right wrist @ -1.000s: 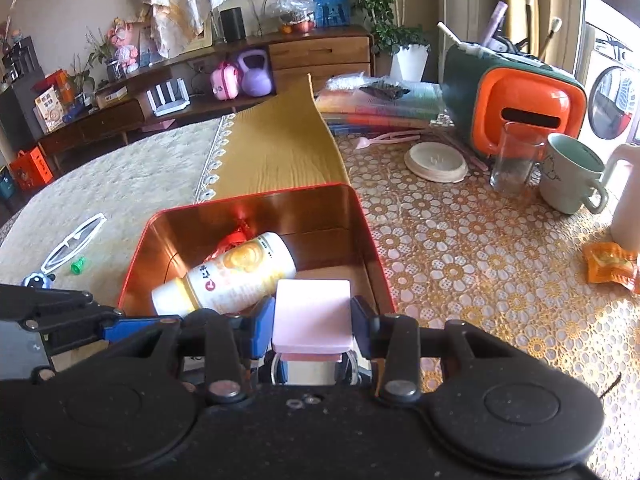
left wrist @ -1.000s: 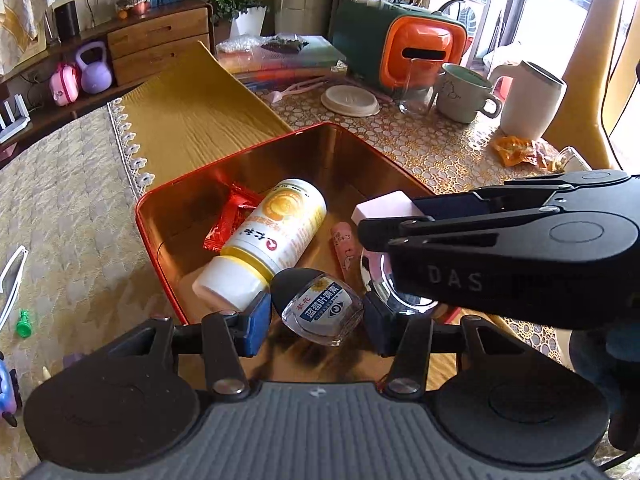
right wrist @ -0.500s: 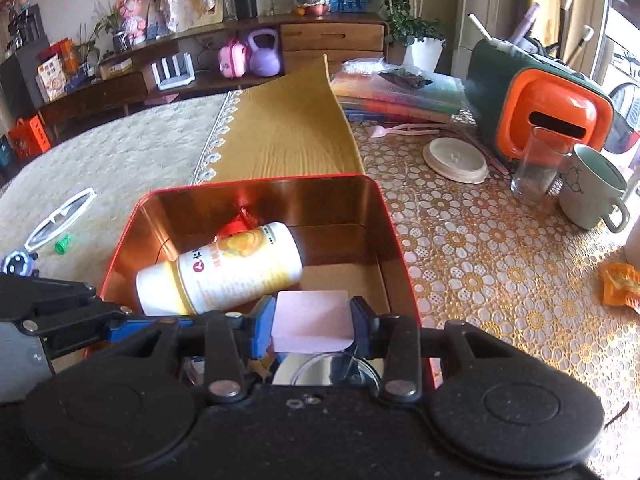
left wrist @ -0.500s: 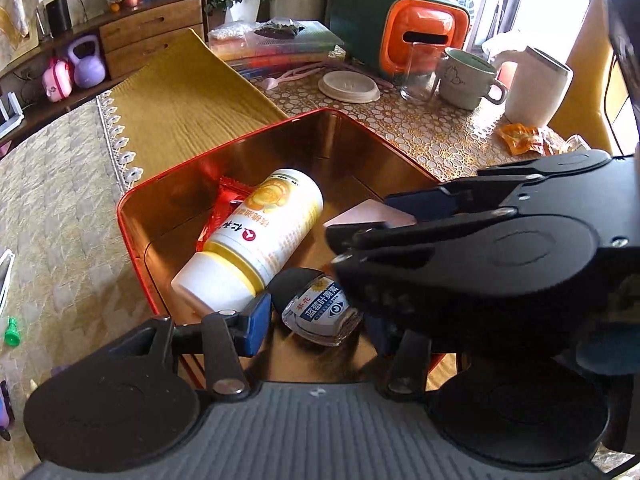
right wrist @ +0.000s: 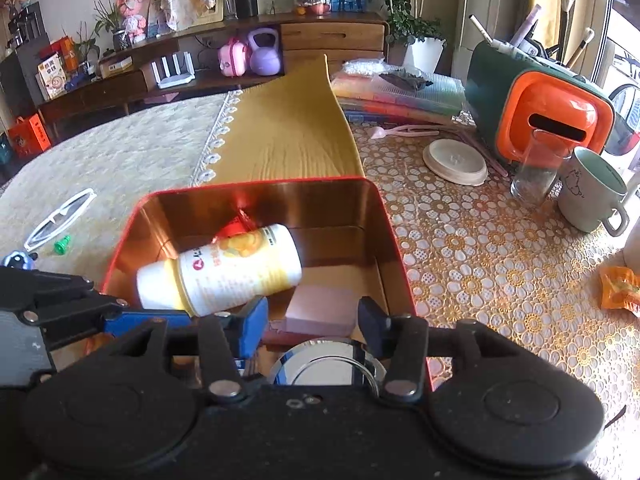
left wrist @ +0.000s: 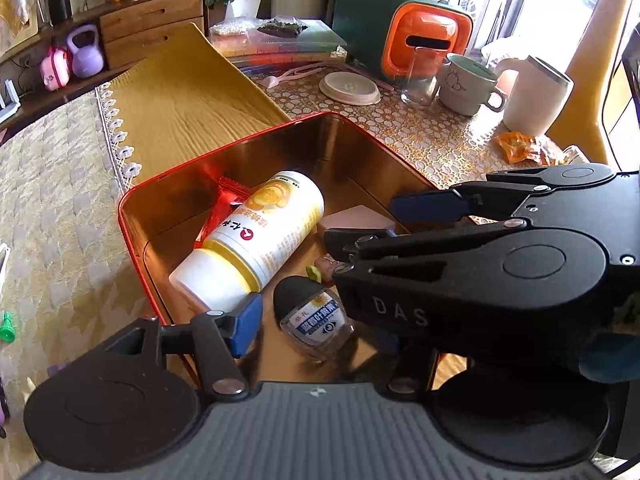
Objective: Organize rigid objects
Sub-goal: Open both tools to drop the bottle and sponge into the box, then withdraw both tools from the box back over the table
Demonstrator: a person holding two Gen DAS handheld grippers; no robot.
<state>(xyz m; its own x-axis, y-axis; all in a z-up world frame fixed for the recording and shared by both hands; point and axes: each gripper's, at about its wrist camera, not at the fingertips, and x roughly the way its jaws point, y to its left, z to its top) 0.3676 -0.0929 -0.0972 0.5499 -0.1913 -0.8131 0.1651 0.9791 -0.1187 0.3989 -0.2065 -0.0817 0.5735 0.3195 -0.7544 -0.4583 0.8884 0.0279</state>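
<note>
A red tin box (left wrist: pixel 132 236) (right wrist: pixel 392 240) with a gold inside holds a white and yellow bottle (left wrist: pixel 260 240) (right wrist: pixel 228 272), a red packet (left wrist: pixel 220 208), a pink block (left wrist: pixel 356 220) (right wrist: pixel 324 308) and a small eye-drop bottle (left wrist: pixel 316 320). My right gripper (right wrist: pixel 312 316) is open over the box, and the pink block lies on the box floor between its fingers. My left gripper (left wrist: pixel 320 328) is open around the eye-drop bottle, which lies in the box. A round shiny lid (right wrist: pixel 328 368) shows just below the right gripper.
On the lace cloth to the right stand a green mug (right wrist: pixel 592 196), a glass (right wrist: pixel 536 172), a round white lid (right wrist: pixel 456 160) and an orange and green case (right wrist: pixel 548 116). An orange wrapper (right wrist: pixel 620 288) lies far right. Glasses (right wrist: pixel 60 216) and a green cap (right wrist: pixel 62 246) lie to the left.
The right gripper opened and let go of the pink block, which now lies in the box. The left gripper opened and let go of the eye-drop bottle.
</note>
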